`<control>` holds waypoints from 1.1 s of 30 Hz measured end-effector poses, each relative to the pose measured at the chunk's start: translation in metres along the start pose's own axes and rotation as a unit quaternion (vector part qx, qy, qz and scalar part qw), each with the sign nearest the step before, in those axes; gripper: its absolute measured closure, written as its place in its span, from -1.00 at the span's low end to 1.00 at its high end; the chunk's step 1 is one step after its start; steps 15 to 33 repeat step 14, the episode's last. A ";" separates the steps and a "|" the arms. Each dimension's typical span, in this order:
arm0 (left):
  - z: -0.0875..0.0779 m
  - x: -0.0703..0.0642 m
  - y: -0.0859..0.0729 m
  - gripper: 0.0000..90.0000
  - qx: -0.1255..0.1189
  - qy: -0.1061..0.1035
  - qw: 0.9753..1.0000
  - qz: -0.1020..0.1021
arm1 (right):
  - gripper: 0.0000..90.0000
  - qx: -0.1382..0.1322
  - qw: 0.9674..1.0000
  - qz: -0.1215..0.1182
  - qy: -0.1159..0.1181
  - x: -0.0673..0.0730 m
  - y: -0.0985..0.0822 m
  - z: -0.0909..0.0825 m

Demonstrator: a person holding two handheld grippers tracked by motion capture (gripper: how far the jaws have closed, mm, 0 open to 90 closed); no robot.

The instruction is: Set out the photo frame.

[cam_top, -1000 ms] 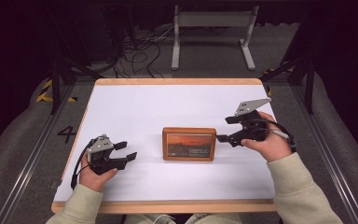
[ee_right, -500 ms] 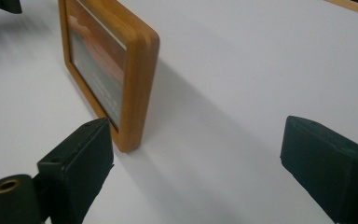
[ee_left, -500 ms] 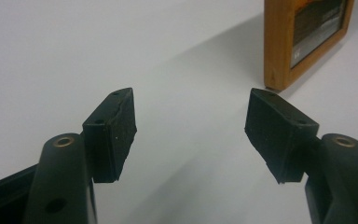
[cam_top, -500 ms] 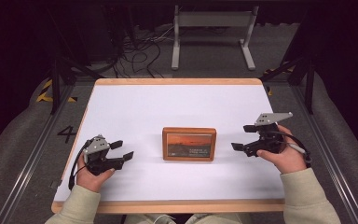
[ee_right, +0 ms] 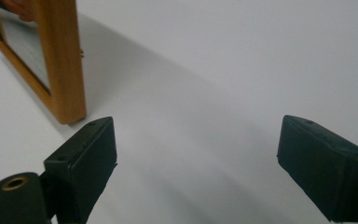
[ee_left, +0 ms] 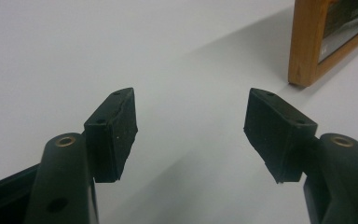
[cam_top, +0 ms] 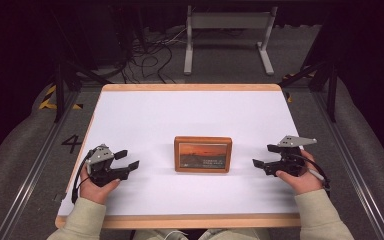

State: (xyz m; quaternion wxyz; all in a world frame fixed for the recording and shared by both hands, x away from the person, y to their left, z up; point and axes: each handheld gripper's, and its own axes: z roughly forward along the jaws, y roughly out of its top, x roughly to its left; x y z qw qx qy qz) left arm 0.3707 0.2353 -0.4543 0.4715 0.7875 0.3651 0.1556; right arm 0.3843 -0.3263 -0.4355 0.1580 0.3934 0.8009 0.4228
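the picture frame (cam_top: 203,154) sits at the middle of the white surface (cam_top: 190,115), touched by nothing. the left gripper (cam_top: 128,161) and right gripper (cam_top: 261,156) rest well apart on either side, jaws apart and empty, probably parked clear of it. there are no containers here.

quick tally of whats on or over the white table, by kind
picture frame: 1
grippers: 2, the left gripper and the right gripper, both open and holding nothing
total: 3
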 end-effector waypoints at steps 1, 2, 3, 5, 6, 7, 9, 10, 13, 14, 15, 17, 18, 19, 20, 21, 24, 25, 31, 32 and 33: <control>0.000 0.000 0.000 -0.22 0.001 -0.001 1.000 -0.002 | -0.73 -0.004 1.000 0.004 -0.005 -0.001 -0.004 0.002; 0.000 0.000 0.000 -0.22 0.000 0.000 1.000 0.001 | -0.72 -0.006 1.000 0.008 -0.009 -0.001 -0.007 0.005; 0.000 0.000 0.000 -0.22 -0.003 0.003 1.000 0.004 | -0.71 -0.005 1.000 0.010 -0.008 -0.001 -0.009 0.007; 0.001 0.000 0.000 -0.22 -0.002 0.000 1.000 0.002 | -0.71 -0.004 1.000 0.010 -0.009 -0.002 -0.010 0.008; 0.001 0.000 0.000 -0.22 -0.002 0.001 1.000 0.009 | -0.71 -0.003 1.000 0.013 -0.010 -0.002 -0.011 0.009; 0.001 -0.001 0.000 -0.22 0.000 -0.001 1.000 0.009 | -0.71 -0.005 1.000 0.014 -0.014 -0.002 -0.011 0.009; 0.002 -0.001 0.000 -0.21 0.000 -0.003 1.000 0.006 | -0.71 -0.007 1.000 0.014 -0.015 -0.003 -0.010 0.008; 0.002 -0.001 0.000 -0.21 0.000 -0.003 1.000 0.005 | -0.71 -0.008 1.000 0.014 -0.016 -0.003 -0.010 0.008; 0.002 -0.002 0.000 -0.21 0.004 -0.006 1.000 0.003 | -0.71 -0.008 1.000 0.015 -0.020 -0.003 -0.010 0.007; 0.003 -0.002 0.001 -0.21 0.004 -0.005 1.000 0.005 | -0.71 -0.009 1.000 0.016 -0.021 -0.004 -0.010 0.007; 0.003 -0.002 0.001 -0.21 0.004 -0.005 1.000 0.005 | -0.71 -0.009 1.000 0.016 -0.021 -0.004 -0.010 0.007; 0.003 -0.002 0.001 -0.21 0.004 -0.005 1.000 0.005 | -0.71 -0.009 1.000 0.016 -0.021 -0.004 -0.010 0.007; 0.003 -0.002 0.001 -0.21 0.004 -0.005 1.000 0.005 | -0.71 -0.009 1.000 0.016 -0.021 -0.004 -0.010 0.007; 0.003 -0.002 0.001 -0.21 0.004 -0.005 1.000 0.005 | -0.71 -0.009 1.000 0.016 -0.021 -0.004 -0.010 0.007; 0.003 -0.002 0.001 -0.21 0.004 -0.005 1.000 0.005 | -0.71 -0.009 1.000 0.016 -0.021 -0.004 -0.010 0.007; 0.003 -0.002 0.001 -0.21 0.004 -0.005 1.000 0.005 | -0.71 -0.009 1.000 0.016 -0.021 -0.004 -0.010 0.007; 0.003 -0.002 0.001 -0.21 0.004 -0.005 1.000 0.005 | -0.71 -0.009 1.000 0.016 -0.021 -0.004 -0.010 0.007; 0.003 -0.002 0.001 -0.21 0.004 -0.005 1.000 0.005 | -0.71 -0.009 1.000 0.016 -0.021 -0.004 -0.010 0.007; 0.003 -0.002 0.001 -0.21 0.004 -0.005 1.000 0.005 | -0.71 -0.009 1.000 0.016 -0.021 -0.004 -0.010 0.007; 0.003 -0.002 0.001 -0.21 0.004 -0.005 1.000 0.005 | -0.71 -0.009 1.000 0.016 -0.021 -0.004 -0.010 0.007; 0.003 -0.002 0.001 -0.21 0.004 -0.005 1.000 0.005 | -0.71 -0.009 1.000 0.016 -0.021 -0.004 -0.010 0.007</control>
